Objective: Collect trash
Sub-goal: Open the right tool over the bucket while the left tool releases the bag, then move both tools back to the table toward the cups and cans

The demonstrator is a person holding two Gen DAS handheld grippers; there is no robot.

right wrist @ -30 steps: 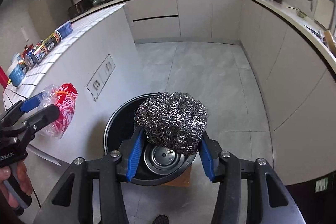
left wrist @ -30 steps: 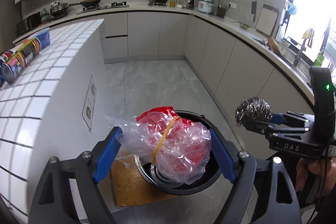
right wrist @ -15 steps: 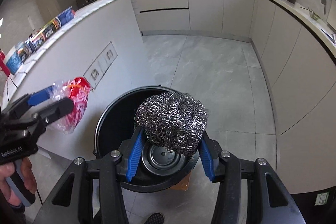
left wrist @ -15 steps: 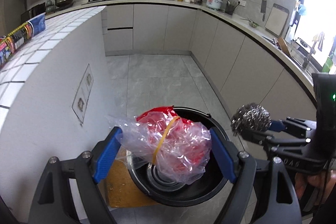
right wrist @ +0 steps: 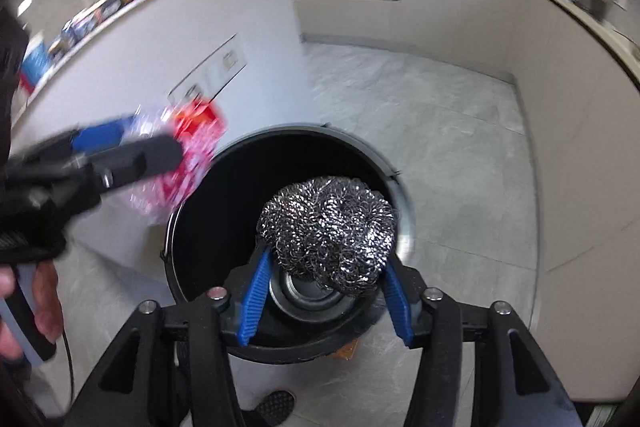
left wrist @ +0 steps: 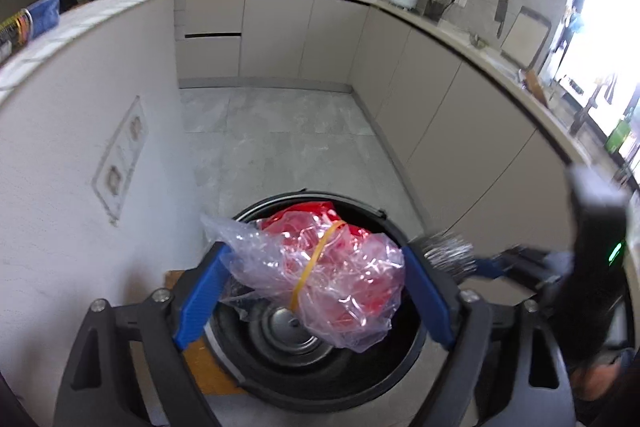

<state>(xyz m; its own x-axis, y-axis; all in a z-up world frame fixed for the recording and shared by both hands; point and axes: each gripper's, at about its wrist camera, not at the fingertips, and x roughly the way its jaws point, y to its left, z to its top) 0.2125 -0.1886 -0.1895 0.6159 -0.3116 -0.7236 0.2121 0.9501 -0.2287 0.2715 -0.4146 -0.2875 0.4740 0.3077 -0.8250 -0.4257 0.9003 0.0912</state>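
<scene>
My left gripper (left wrist: 316, 291) is shut on a crumpled clear-and-red plastic bag (left wrist: 320, 271) bound with a yellow rubber band, held right over the open black trash bin (left wrist: 332, 383). My right gripper (right wrist: 325, 291) is shut on a steel wool scrubber (right wrist: 328, 231), also held over the bin (right wrist: 224, 199). In the left wrist view the scrubber (left wrist: 448, 253) shows blurred at the bin's right rim. In the right wrist view the bag (right wrist: 188, 151) shows blurred at the bin's left rim.
The bin stands on a brown board (left wrist: 208, 367) on the grey tiled floor, close against the white island wall (left wrist: 72, 187). Beige cabinets (left wrist: 460, 115) run along the back and right. Cans and boxes (right wrist: 100, 11) sit on the island top.
Both grippers have dropped lower and closer to the bin, so the bin fills more of each view. Each still holds its item.
</scene>
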